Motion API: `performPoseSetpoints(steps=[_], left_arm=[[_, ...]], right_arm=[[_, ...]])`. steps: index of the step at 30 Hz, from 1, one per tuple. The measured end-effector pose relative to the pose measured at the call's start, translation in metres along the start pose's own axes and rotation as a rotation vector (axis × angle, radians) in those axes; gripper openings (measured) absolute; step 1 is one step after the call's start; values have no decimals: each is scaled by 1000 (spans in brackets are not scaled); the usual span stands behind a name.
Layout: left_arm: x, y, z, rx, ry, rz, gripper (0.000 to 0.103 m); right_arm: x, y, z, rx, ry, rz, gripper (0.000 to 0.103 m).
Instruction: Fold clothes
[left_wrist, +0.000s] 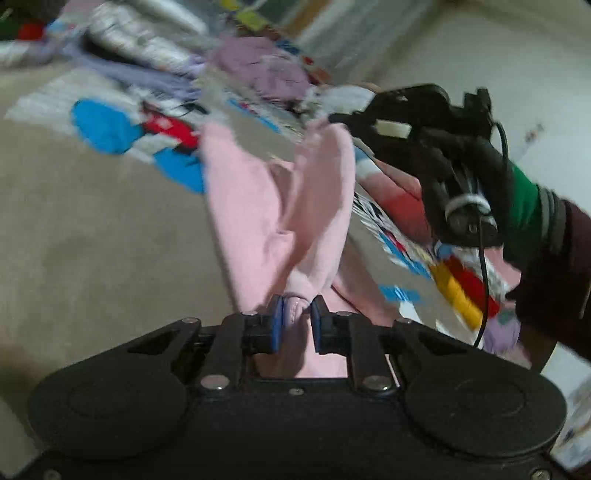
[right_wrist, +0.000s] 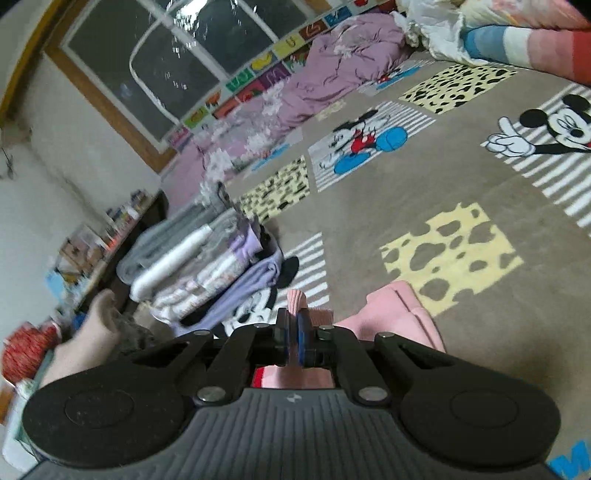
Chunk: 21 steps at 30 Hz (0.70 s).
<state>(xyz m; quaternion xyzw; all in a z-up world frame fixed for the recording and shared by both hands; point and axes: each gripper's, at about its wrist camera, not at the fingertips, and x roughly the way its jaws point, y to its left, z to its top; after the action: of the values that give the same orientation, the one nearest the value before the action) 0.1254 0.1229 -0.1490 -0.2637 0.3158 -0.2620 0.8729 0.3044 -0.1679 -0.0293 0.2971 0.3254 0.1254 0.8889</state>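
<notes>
both my grippers are pinching pink cloth (left_wrist: 277, 206): left gripper (left_wrist: 297, 314) narrowly parted around a fold, right gripper (right_wrist: 293, 336) fully closed on a hem.

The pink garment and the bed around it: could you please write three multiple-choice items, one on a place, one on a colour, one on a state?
1. Where does the stack of folded clothes lie in the right wrist view?
A. left of the right gripper's fingers
B. on the yellow patch
C. on the windowsill

2. What colour is the garment in the left gripper?
A. green
B. pink
C. grey

3. How does the right gripper stand?
A. wide open, empty
B. shut on the garment
C. out of view

Answers: 1 A, the stack sits left of the fingers near the bed's edge; 2 B, pink cloth bunches between the blue pads; 3 B, the pads pinch a ribbed pink edge.
</notes>
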Motion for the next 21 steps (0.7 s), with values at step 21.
performPoseSetpoints(steps=[21], left_arm=[[0, -15, 1, 65, 43, -20, 46]], right_arm=[[105, 50, -16, -222, 213, -60, 14]])
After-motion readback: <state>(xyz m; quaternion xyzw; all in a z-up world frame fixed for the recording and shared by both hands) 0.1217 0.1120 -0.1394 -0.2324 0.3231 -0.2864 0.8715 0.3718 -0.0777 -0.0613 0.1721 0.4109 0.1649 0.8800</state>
